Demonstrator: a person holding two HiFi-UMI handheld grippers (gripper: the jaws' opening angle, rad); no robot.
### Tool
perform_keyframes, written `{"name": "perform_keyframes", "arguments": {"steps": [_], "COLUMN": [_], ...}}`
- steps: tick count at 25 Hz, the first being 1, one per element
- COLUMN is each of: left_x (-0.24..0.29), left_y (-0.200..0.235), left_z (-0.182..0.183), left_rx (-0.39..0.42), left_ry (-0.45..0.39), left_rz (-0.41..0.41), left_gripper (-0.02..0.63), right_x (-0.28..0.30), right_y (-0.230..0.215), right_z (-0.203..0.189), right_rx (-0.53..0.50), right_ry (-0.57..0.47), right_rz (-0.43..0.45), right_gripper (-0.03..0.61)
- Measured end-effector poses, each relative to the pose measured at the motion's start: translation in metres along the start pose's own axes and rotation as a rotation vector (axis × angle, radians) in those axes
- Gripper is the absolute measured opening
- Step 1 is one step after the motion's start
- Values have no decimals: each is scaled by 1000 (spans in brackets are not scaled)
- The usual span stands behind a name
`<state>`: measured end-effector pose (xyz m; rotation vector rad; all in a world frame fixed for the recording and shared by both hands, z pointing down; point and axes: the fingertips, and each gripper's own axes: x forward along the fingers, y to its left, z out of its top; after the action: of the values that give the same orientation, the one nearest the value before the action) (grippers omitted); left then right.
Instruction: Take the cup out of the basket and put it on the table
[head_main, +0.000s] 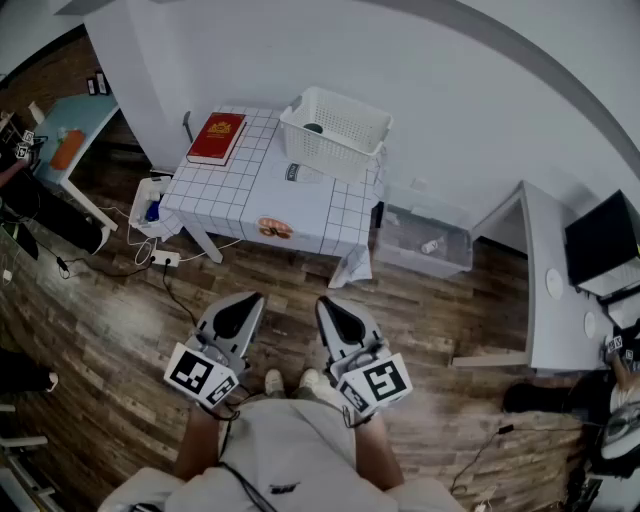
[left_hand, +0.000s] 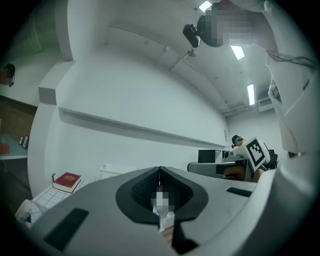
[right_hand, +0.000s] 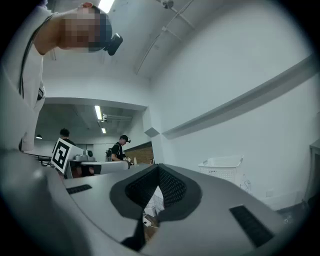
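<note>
At twelve o'clock from your feet, across the plank floor (head_main: 120, 330), only the head view takes in the whole white table (head_main: 300, 205), gridded like tile. The basket (head_main: 345, 135) stands on its one o'clock corner and the red book (head_main: 216, 137) on its eleven o'clock corner, well apart.

Only from up there can you see into the basket. The cup (head_main: 314, 128) shows as a small dark round shape near the nine o'clock wall.

Your two gripper views look out level, so they catch the basket side-on, and its wall hides the cup. The left gripper view also finds the book at eight o'clock; the right gripper view does not.

You hold the left gripper (head_main: 252, 302) and right gripper (head_main: 326, 304) low, side by side at six o'clock. Each has its jaws pressed together on nothing.

The cup's form is too small to make out. So is a pale item (head_main: 300, 173) on the table just at six o'clock of the basket.

The basket is white perforated plastic with a flared rim. The gripper shells are smooth grey, and their pads are black and ribbed.
</note>
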<state>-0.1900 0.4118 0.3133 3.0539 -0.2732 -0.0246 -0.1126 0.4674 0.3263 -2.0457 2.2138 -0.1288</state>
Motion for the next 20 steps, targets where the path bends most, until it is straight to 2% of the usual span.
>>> {"name": "perform_keyframes", "arguments": {"steps": [12,20], "left_x": [2,14], "left_y": [-7,-20], "left_z": [-3,-1], "left_rx": [-5,-3], "left_ry": [2,3], "left_rz": [12,33], "left_gripper": [9,9], "right_x": [-9,-17], "right_y": [-4,-17], "right_z": [-3,2], "right_rx": [6,11], "right_ry": [-5,-13], "right_rz": [-3,32], "right_gripper": [12,12]}}
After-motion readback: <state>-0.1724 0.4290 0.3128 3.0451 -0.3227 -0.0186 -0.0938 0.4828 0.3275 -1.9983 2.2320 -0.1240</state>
